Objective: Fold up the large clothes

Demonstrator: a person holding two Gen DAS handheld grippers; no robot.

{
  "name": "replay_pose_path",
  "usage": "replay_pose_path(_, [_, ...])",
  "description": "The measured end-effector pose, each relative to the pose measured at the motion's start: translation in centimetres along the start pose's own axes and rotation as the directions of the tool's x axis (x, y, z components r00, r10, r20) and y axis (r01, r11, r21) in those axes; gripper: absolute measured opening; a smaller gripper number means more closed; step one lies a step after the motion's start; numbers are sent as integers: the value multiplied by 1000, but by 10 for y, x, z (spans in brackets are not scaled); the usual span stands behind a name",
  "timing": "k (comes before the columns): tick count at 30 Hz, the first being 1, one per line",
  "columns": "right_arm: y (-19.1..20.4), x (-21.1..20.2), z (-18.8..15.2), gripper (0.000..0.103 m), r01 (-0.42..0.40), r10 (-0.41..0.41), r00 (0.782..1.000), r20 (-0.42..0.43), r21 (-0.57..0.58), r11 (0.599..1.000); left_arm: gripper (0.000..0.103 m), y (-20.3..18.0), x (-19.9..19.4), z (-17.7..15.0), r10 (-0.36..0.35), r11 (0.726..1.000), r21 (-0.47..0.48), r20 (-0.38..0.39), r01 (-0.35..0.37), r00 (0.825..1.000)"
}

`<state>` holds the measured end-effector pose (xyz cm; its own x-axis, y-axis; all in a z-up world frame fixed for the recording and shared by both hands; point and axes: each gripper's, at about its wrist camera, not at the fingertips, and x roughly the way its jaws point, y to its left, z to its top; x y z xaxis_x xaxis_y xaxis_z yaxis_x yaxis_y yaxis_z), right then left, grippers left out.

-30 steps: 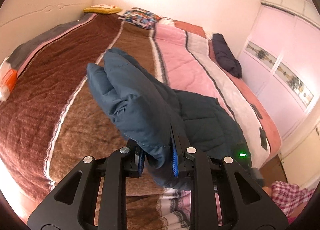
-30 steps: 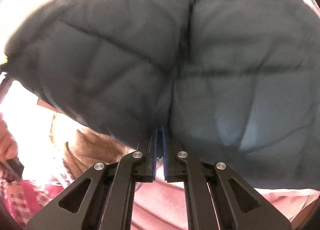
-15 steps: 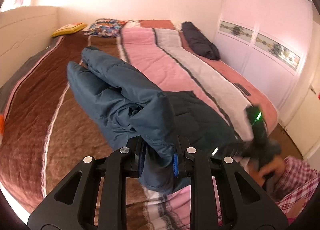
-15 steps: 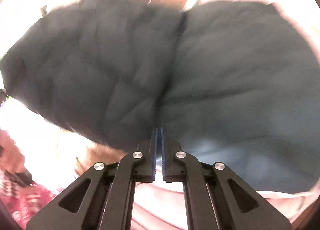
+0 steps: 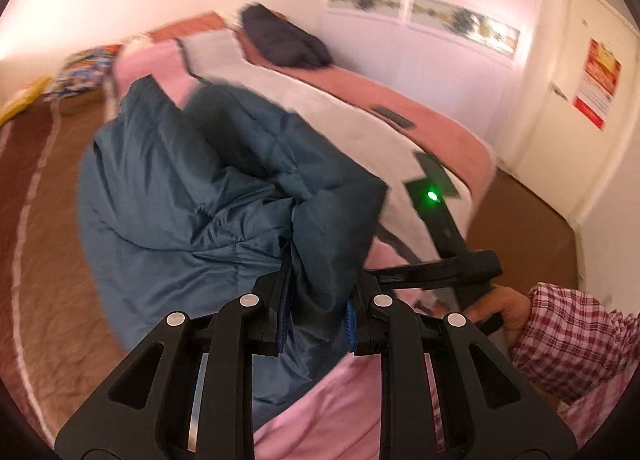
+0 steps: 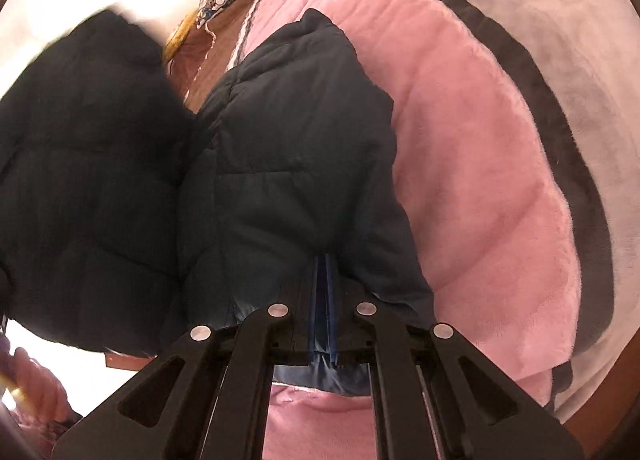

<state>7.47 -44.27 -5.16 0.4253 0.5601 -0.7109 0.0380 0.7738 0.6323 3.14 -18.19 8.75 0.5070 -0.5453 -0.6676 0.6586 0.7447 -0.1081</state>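
Note:
A dark blue puffer jacket (image 5: 192, 195) hangs bunched above the striped bed blanket (image 5: 304, 99). My left gripper (image 5: 316, 292) is shut on a thick fold of the jacket's edge, which fills the gap between the fingers. My right gripper (image 6: 325, 280) is shut on a thin edge of the same jacket (image 6: 296, 147), which drapes dark over most of that view. The right gripper body with its green light (image 5: 432, 195) and the hand holding it show at the right of the left wrist view.
The bed blanket has brown, pink and pale stripes (image 6: 472, 139). A dark folded garment (image 5: 280, 39) lies at the far end, pillows (image 5: 84, 67) at the head. A small dark flat object (image 5: 394, 115) lies on the blanket. Pink wardrobe doors (image 5: 420, 59) stand beyond the bed.
Both grippers have swung with the jacket towards the pink side and foot of the bed. The jacket has bunched up and dropped lower; the pink blanket now shows under the right gripper.

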Motion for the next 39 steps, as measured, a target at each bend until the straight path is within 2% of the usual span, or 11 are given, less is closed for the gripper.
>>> replay_pose_path(4, [-2, 5, -6, 7, -44, 44, 999, 1, 52, 998, 21, -20, 49, -2, -72, 997, 19, -86, 74, 994])
replay_pose_path(6, [-9, 2, -9, 7, -66, 65, 998, 8, 75, 995, 21, -25, 64, -4, -81, 996, 35, -112, 85, 990])
replay_pose_path(12, [-23, -7, -16, 7, -98, 96, 995, 23, 109, 989, 31, -24, 93, -9, -122, 993, -22, -190, 120, 974])
replay_pose_path(16, [-24, -15, -16, 7, -65, 62, 997, 40, 96, 993, 55, -26, 88, -7, -153, 988, -30, -202, 151, 967])
replay_pose_path(21, [-17, -43, -17, 7, -5, -1, 996, 86, 63, 998, 61, -26, 63, 1, -199, 980, -43, -170, 195, 965])
replay_pose_path(23, [-11, -56, -13, 7, 13, -18, 994, 112, 43, 999, 61, -23, 45, 7, -230, 973, -59, -137, 224, 964])
replay_pose_path(26, [0, -75, -5, 7, 44, -45, 987, 152, 9, 999, 62, -12, 16, 11, -236, 971, -66, -65, 231, 970])
replay_pose_path(30, [30, -101, 1, 7, 67, -52, 976, 211, -63, 996, 62, 19, -20, 13, -181, 974, -133, 22, 182, 983])
replay_pose_path(34, [85, -99, 15, 7, 48, -9, 981, 194, -200, 979, 62, 72, -45, -2, -42, 962, -266, 76, 61, 996])
replay_pose_path(36, [118, -84, 25, 7, 42, 3, 987, 159, -278, 960, 62, 98, -53, -15, 24, 940, -340, 65, -1, 998])
replay_pose_path(39, [148, -52, 37, 7, 21, 13, 995, 99, -337, 941, 63, 134, -55, -43, 64, 876, -479, 22, -46, 998])
